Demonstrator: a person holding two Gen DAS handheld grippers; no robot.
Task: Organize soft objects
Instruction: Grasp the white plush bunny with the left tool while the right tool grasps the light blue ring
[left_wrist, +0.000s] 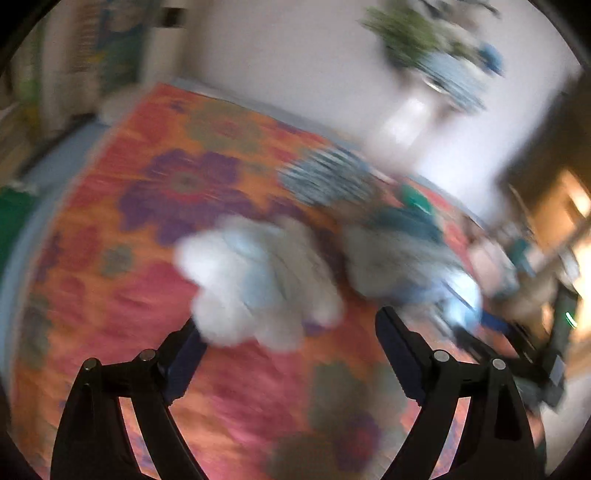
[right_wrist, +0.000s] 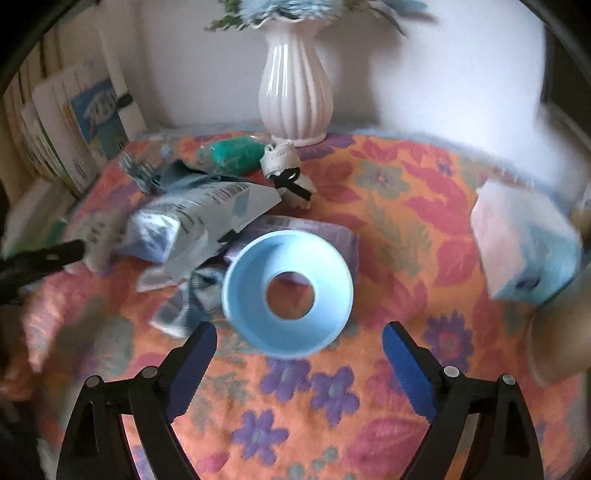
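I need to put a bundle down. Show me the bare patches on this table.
Bare floral cloth lies between the blue ring and the tissue box, and in front of the ring by the right gripper. The packaging pile crowds the left.

Left gripper (left_wrist: 290, 328) and right gripper (right_wrist: 300, 339) both hover with jaws spread wide, gripping nothing

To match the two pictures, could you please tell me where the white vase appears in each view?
Left wrist: vase upper right, blurred, tilted, against the wall.
Right wrist: vase top centre, upright at the table's back edge.
Shared landmark: the floral cloth.
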